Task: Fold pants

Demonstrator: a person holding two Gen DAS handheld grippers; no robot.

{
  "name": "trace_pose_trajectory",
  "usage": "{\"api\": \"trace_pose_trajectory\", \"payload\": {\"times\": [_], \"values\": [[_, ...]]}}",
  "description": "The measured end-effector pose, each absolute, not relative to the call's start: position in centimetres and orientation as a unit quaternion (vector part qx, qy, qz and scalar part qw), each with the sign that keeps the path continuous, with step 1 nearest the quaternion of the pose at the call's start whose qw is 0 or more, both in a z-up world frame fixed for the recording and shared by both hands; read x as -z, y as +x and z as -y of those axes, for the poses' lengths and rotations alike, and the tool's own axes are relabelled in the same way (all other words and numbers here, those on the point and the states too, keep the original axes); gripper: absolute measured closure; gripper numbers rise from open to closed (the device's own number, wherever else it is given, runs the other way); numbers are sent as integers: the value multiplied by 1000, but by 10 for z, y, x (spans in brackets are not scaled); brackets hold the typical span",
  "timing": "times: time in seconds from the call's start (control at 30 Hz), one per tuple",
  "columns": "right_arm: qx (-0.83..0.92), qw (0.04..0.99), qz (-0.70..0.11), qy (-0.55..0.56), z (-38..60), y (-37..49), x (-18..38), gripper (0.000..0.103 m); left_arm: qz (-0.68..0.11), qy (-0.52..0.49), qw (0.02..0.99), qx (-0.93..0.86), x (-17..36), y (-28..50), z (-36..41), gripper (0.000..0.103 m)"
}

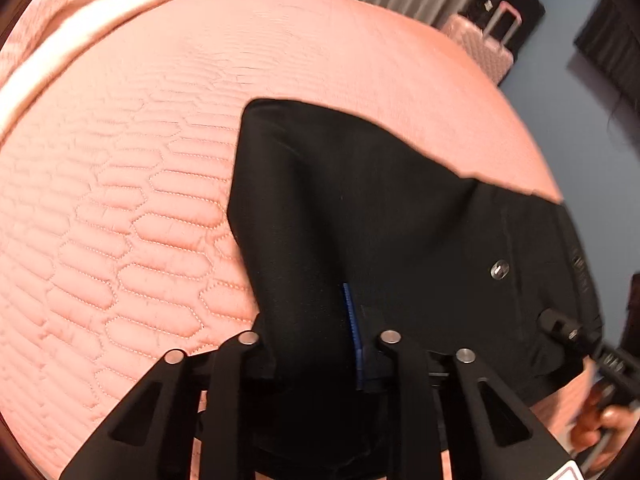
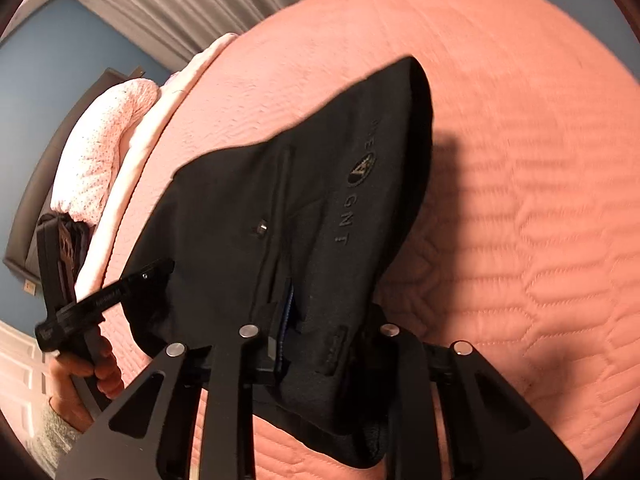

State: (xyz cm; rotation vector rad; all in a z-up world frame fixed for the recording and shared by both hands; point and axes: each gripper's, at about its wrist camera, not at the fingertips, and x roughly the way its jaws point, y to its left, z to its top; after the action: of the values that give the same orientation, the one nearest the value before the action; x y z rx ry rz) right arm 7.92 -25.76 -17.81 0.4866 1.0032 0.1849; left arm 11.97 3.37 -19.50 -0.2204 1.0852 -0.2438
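i have the black pants [image 1: 360,208] pinched in both tools: my left gripper [image 1: 320,344] and right gripper [image 2: 320,336] each clamp the near edge, lifting it off the pink quilt [image 1: 120,200]. mid-fold, i judge; next i carry this edge across evenly.

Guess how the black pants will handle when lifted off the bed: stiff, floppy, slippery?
Likely floppy: the black pants hang in a drooping peak from the right tool. Probably not slippery: the left tool holds bunched cloth. The metal snap adds little weight.
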Motion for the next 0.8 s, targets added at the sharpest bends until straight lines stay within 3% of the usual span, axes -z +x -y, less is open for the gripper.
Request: {"api": "trace_pose_trajectory", "payload": {"times": [0.33,0.53,0.63,0.67,0.7,0.8], "values": [[-134,897,-387,167,249,155,79,81,-417,-102,893,134,92,176,-50,90],[-135,918,-335,163,256,246,62,81,-343,-48,931,115,43,246,-39,90],[-114,899,-376,194,272,303,98,69,-369,-60,922,101,56,304,-39,83],[-74,900,-389,180,276,315,114,50,-390,-73,913,93,74,325,-43,81],[-37,903,-397,162,281,321,129,43,-407,-82,906,84,89,337,-47,79],[7,892,-411,187,314,305,165,43,-481,-82,873,-1,153,354,-67,80]]}}
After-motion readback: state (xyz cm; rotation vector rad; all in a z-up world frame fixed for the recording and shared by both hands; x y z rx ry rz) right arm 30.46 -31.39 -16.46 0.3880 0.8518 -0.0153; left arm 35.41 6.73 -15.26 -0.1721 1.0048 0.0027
